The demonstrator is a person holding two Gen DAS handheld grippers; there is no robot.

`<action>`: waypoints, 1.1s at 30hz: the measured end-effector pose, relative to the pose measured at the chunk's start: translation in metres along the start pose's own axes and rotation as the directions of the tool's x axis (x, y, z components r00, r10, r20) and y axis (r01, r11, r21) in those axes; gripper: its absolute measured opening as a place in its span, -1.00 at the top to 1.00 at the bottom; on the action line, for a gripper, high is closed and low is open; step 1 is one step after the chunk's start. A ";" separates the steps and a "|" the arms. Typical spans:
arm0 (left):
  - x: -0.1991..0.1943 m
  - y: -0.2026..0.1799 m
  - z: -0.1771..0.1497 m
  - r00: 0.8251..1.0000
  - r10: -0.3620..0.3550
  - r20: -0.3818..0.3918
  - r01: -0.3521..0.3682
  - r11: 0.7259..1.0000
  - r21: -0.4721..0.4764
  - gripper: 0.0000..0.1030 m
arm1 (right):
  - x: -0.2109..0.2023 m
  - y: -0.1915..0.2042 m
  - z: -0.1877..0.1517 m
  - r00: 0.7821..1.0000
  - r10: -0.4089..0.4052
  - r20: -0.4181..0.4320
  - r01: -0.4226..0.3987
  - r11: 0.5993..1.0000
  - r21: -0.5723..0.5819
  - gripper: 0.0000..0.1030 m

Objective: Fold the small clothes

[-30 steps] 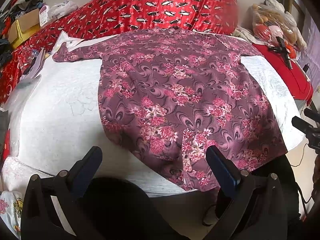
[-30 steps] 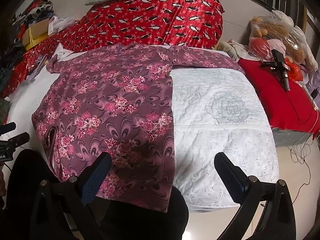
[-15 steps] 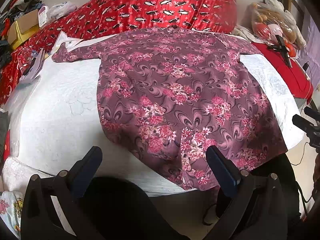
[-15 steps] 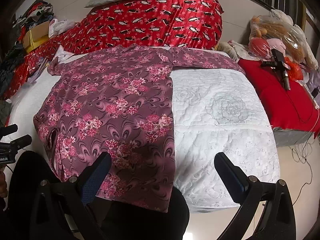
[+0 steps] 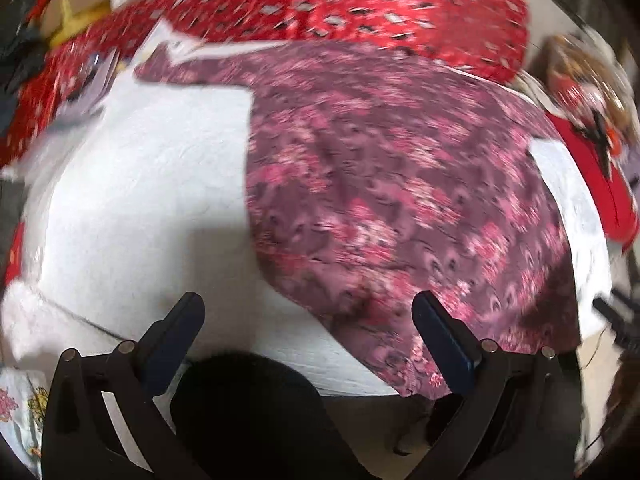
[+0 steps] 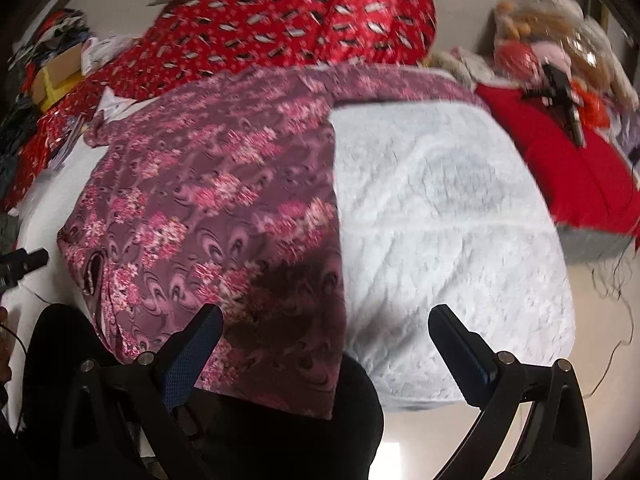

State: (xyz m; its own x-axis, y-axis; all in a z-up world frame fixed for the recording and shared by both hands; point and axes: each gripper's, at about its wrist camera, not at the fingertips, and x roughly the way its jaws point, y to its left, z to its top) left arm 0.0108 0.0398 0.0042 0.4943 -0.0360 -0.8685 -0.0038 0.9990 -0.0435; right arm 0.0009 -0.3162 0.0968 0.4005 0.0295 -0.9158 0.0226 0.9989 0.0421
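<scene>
Close to the camera, the left gripper (image 5: 308, 316) has its two blue-tipped fingers spread wide apart, and nothing is between them. It hangs over the near edge of the bed (image 5: 132, 200). The right gripper (image 6: 325, 328) is spread wide too and holds nothing. Its left finger (image 6: 192, 348) is over the bottom edge of the dress (image 6: 208, 208), but you cannot tell if it touches the cloth. Something dark, maybe the person's knees (image 6: 256, 436), sits low between the fingers in both views.

The dress is purple with pink flowers. It lies flat on the white bed cover, front side down or up, you cannot tell. Its bottom edge hangs a little over the near side of the bed. One sleeve (image 5: 188, 72) sticks out to the left and the other reaches to the right.

Behind the dress is a big red blanket (image 6: 304, 12) with small dark and white marks. Far right, a bag of soft toys (image 6: 552, 40) sits by a red cushion (image 6: 572, 172). Both pictures are blurry.
</scene>
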 end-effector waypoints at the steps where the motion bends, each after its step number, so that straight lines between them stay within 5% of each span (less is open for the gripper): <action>1: 0.004 0.003 0.003 1.000 -0.015 -0.023 0.015 1.000 -0.021 -1.00 | 0.006 -0.003 -0.002 1.000 0.014 -0.024 -0.013 1.000 0.017 -0.98; 7: 0.035 -0.021 0.008 0.973 -0.144 -0.182 0.137 0.989 -0.050 -1.00 | 0.038 -0.005 -0.008 0.991 0.045 -0.125 -0.039 0.998 0.049 -0.93; 10: 0.057 -0.038 0.007 0.949 -0.177 -0.262 0.167 0.984 -0.060 -0.96 | 0.055 -0.005 -0.010 0.979 0.083 -0.184 -0.070 0.994 0.078 -0.67; 11: 0.064 -0.040 0.007 0.938 -0.195 -0.286 0.180 0.980 -0.079 -0.82 | 0.060 -0.005 -0.011 0.973 0.107 -0.205 -0.090 0.992 0.091 -0.34; 12: 0.067 -0.040 0.006 0.927 -0.215 -0.306 0.194 0.976 -0.097 -0.25 | 0.064 -0.004 -0.012 0.964 0.136 -0.229 -0.115 0.988 0.105 -0.09; 13: 0.072 -0.039 0.005 0.916 -0.226 -0.332 0.199 0.973 -0.113 0.37 | 0.067 -0.003 -0.014 0.953 0.167 -0.253 -0.142 0.983 0.116 0.54; 14: 0.074 -0.035 0.006 0.908 -0.232 -0.349 0.199 0.971 -0.129 0.51 | 0.069 -0.003 -0.015 0.947 0.177 -0.268 -0.150 0.982 0.117 0.87; 16: 0.066 -0.020 0.007 0.900 -0.271 -0.341 0.224 0.960 -0.169 0.84 | 0.061 -0.004 -0.014 0.946 0.208 -0.249 -0.184 0.976 0.117 0.88; 19: 0.027 0.018 0.009 0.908 -0.316 -0.276 0.262 0.941 -0.215 0.84 | 0.024 -0.016 -0.007 0.948 0.291 -0.129 -0.273 0.952 0.138 0.89; 23: 0.006 0.061 -0.005 0.936 -0.244 -0.255 0.191 0.958 -0.215 0.83 | -0.015 -0.047 -0.003 0.951 0.309 -0.005 -0.302 0.932 0.202 0.89; 28: 0.027 0.082 -0.040 0.911 -0.225 -0.345 0.137 0.955 -0.261 0.81 | 0.019 -0.061 -0.020 0.950 0.291 -0.112 -0.249 0.925 0.286 0.92; 33: 0.004 0.076 -0.025 0.929 -0.221 -0.297 0.160 0.963 -0.217 0.73 | 0.043 -0.048 -0.030 0.942 0.245 -0.228 -0.186 0.950 0.250 0.91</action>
State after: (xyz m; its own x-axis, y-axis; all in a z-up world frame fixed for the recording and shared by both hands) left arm -0.0096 0.1151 -0.0147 0.2019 -0.2615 -0.9438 -0.1137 0.9509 -0.2878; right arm -0.0105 -0.3614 0.0439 0.1737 0.2809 -0.9439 0.1758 0.9342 0.3104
